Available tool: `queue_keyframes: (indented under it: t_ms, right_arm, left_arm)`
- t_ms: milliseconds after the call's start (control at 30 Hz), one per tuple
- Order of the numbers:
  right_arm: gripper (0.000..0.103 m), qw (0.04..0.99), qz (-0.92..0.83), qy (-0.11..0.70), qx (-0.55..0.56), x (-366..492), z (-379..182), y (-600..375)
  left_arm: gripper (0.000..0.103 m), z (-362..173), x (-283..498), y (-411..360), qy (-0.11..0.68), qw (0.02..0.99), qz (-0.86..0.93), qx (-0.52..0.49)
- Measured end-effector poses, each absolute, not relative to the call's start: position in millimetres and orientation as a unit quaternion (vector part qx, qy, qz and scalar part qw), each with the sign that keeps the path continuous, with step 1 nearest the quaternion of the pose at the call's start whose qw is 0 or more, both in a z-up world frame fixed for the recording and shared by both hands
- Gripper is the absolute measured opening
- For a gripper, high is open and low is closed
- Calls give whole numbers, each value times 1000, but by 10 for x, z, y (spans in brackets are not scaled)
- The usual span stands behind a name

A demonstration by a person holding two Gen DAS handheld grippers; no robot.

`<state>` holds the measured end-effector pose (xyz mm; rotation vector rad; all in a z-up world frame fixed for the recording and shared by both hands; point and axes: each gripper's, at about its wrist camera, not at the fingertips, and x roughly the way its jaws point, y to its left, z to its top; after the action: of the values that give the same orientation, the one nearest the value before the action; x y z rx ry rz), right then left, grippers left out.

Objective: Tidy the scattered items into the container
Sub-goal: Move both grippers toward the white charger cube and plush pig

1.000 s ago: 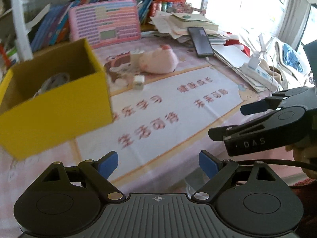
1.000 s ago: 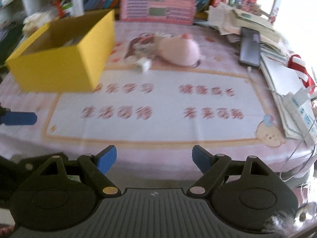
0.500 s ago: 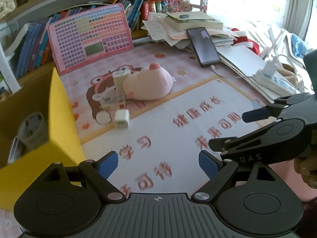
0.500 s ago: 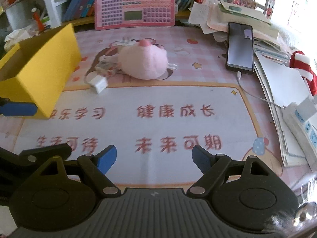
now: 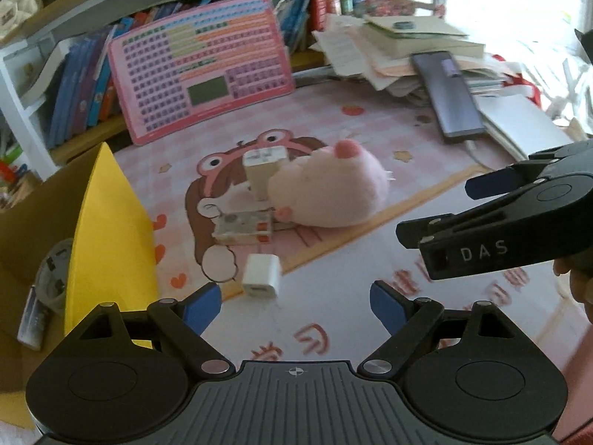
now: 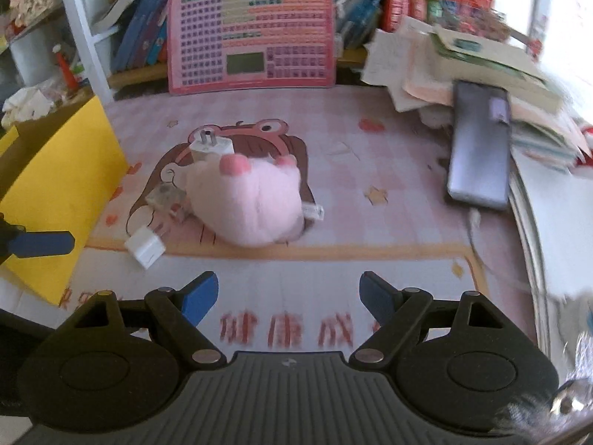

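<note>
Landmark for all positions: the pink plush toy, lying on the pink printed desk mat.

Left gripper: fingers spread wide, nothing between the pads, hanging above the mat on the near side of the plush. Right gripper: fingers likewise spread, empty, also on the near side of the plush and pointed toward it.

Scattered items:
- Small white charger cube on the mat, near-left of the plush, apart from it, just beyond the left gripper's left fingertip.
- White plug adapter with two prongs, touching the plush on its far-left side.
- A small clear packet, low against the plush's left side; contents too blurred to identify.

Container: the yellow box stands well left of the plush, open at the top. Some items already lie inside; they cannot be identified.

Beyond the plush: a pink chart board propped upright against books. Right of the plush: a dark phone resting on a stack of papers
</note>
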<state>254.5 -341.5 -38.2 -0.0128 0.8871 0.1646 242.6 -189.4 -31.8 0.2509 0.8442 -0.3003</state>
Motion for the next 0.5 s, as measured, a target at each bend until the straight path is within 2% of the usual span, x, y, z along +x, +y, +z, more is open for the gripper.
queue_keyframes:
  t_ms: [267, 433, 500]
  right_arm:
    - [86, 891, 121, 437, -28, 3001, -476, -3233]
    - [86, 891, 138, 432, -30, 3238, -482, -3125]
    - [86, 890, 140, 432, -32, 3317, -498, -3090]
  left_arm:
    - [88, -447, 2715, -1890, 415, 895, -120, 111]
    - [80, -528, 2840, -1870, 425, 892, -113, 105]
    - [74, -568, 2882, -1871, 429, 890, -110, 103]
